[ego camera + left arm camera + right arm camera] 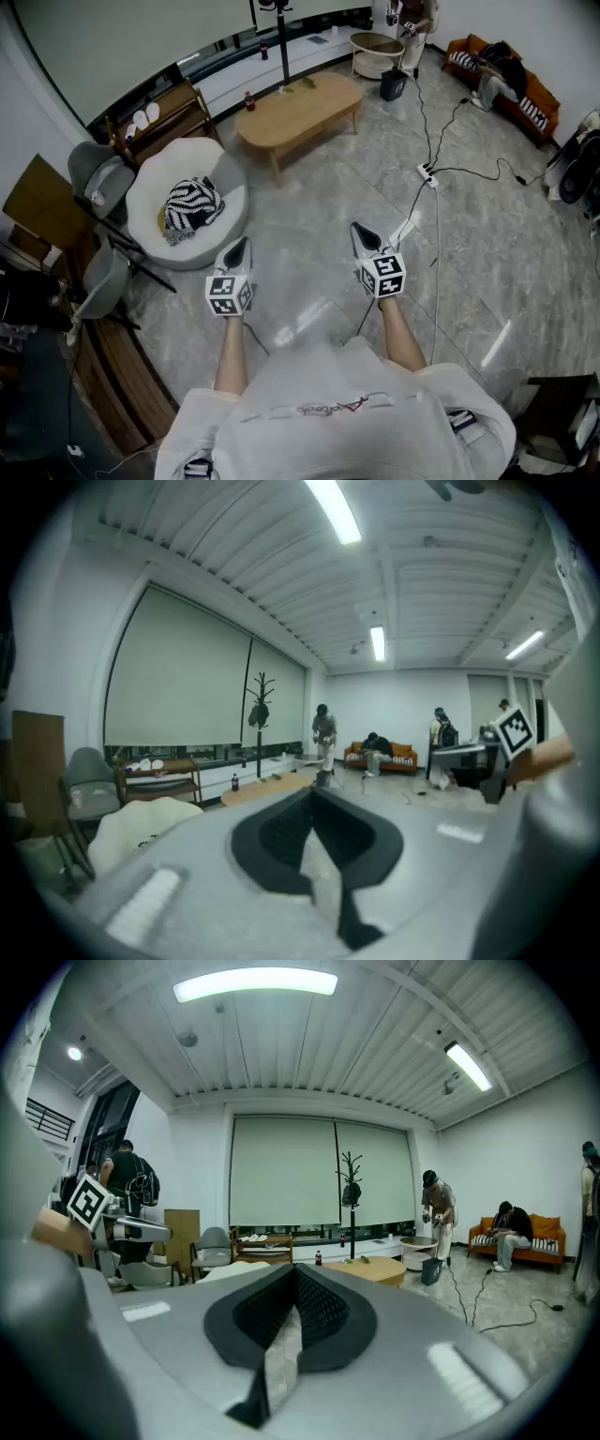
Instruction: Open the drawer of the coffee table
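The coffee table (300, 111) is a long oval of light wood standing far ahead on the grey floor; its drawer cannot be made out from here. It shows low and small in the left gripper view (267, 787) and in the right gripper view (375, 1270). My left gripper (236, 251) and right gripper (364, 236) are held side by side in front of the person, well short of the table and pointing toward it. Both have their dark jaws shut together with nothing between them, as seen at the left gripper's tip (319, 786) and the right gripper's tip (297, 1270).
A white round seat (150, 192) with a striped cushion sits left of the path, with grey chairs (98, 178) and a wooden shelf (164, 112) beyond. Cables and a power strip (429, 173) lie on the floor to the right. An orange sofa (506, 84), a round side table (377, 52) and people are at the far end.
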